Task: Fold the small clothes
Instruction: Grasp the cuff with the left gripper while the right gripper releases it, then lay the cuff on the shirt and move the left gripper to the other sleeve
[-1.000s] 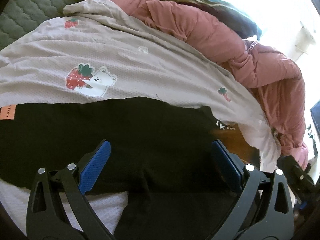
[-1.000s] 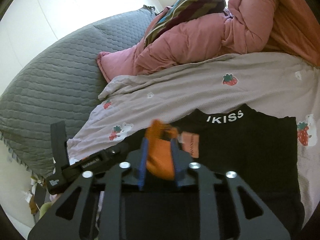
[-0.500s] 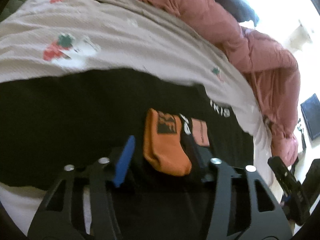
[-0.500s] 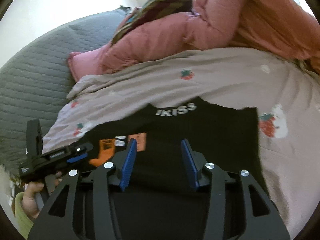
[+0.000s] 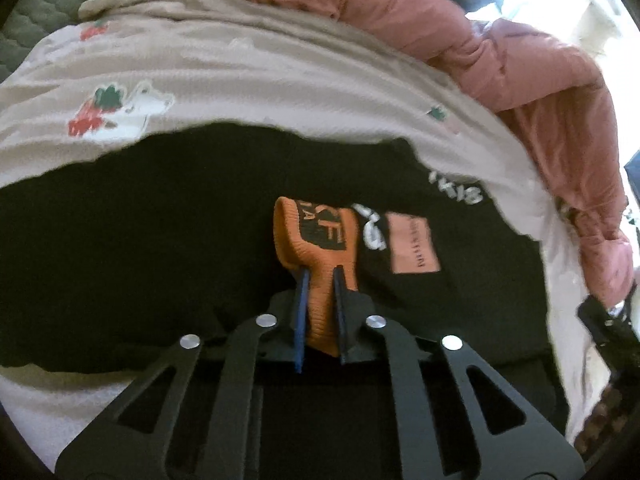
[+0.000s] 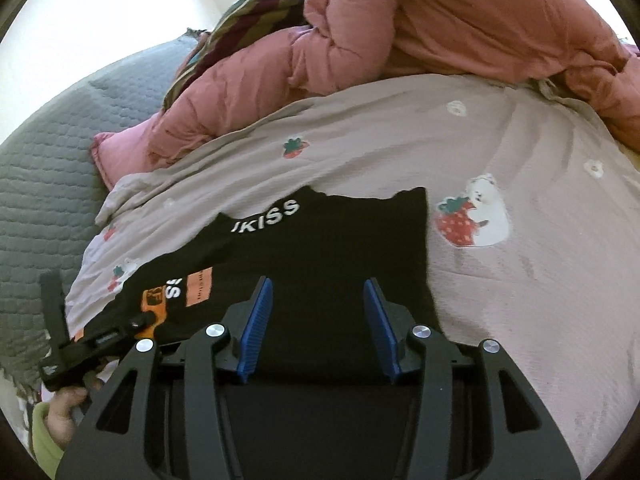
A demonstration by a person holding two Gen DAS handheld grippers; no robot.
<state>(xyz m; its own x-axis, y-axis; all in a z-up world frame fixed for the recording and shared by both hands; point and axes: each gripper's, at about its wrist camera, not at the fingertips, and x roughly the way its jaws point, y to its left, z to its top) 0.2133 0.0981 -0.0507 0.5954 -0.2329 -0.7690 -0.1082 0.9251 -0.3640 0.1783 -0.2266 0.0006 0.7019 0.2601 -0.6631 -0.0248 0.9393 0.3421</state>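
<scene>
A black garment with white lettering and a salmon patch lies flat on the bed. My left gripper is shut on its orange ribbed cuff, held over the black cloth. In the right wrist view the left gripper shows at the lower left, holding the orange cuff. My right gripper is open and empty, low over the black garment, near its white "KISS" lettering.
A beige sheet with strawberry and bear prints covers the bed. A pink quilt is bunched at the back with a striped cloth. A grey quilted headboard stands at the left.
The right gripper let go of the orange cuff and opened. The left gripper closed on the cuff and now holds it.
</scene>
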